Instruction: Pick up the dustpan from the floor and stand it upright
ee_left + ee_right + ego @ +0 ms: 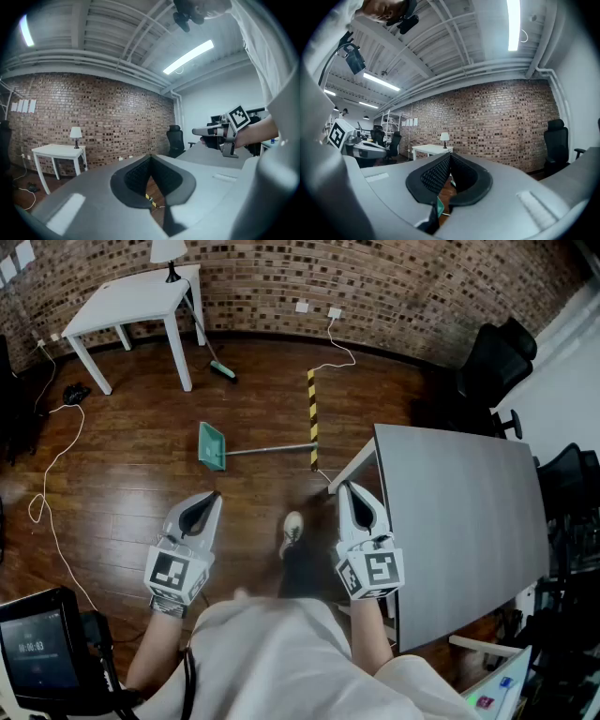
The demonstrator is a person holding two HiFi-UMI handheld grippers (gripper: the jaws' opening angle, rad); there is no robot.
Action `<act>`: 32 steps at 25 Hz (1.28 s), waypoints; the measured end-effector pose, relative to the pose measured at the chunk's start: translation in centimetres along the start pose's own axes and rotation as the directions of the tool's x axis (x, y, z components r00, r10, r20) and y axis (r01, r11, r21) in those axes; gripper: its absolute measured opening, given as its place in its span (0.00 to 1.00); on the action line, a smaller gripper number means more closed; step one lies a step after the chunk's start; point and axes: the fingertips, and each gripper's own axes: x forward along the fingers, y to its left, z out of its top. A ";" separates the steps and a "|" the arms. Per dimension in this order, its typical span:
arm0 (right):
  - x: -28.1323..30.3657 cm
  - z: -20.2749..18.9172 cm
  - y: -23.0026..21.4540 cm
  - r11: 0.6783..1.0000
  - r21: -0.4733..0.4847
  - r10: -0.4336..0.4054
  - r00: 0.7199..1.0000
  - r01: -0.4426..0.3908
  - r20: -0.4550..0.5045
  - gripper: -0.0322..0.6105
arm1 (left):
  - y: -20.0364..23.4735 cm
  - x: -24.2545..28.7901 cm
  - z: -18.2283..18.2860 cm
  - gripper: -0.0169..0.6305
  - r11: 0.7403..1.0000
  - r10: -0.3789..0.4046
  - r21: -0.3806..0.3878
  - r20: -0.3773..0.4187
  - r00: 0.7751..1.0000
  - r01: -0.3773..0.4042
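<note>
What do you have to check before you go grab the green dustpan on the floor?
1. Dustpan in view, lying flat on the floor: ok.
2. Its long handle free, nothing on it: ok.
3. Left gripper empty: ok. Jaws open to grab: not ok, shut.
4. Right gripper empty: ok. Jaws open: not ok, shut.
5. Grippers at the dustpan: not ok, both held short of it.
6. Handle end clear of the striped strip: cannot tell.
</note>
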 end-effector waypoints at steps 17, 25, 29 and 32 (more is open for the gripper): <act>20.5 2.6 -25.5 1.000 -0.016 -0.011 1.000 0.012 0.029 0.07 | 5.1 28.8 6.8 0.03 0.995 0.084 0.044 0.039 0.996 -0.086; 24.4 1.7 -28.0 0.998 -0.024 -0.063 0.998 0.063 -0.008 0.07 | 8.1 33.3 5.6 0.03 0.997 0.074 0.038 -0.001 0.997 -0.074; 25.2 1.6 -28.4 0.993 -0.004 -0.115 0.993 0.115 0.009 0.07 | 9.6 34.5 5.4 0.03 0.998 0.049 0.030 0.007 0.999 -0.049; 26.2 2.0 -28.2 0.991 -0.006 -0.131 0.991 0.131 0.003 0.07 | 10.9 35.4 5.7 0.03 0.999 0.030 0.036 0.010 0.999 -0.030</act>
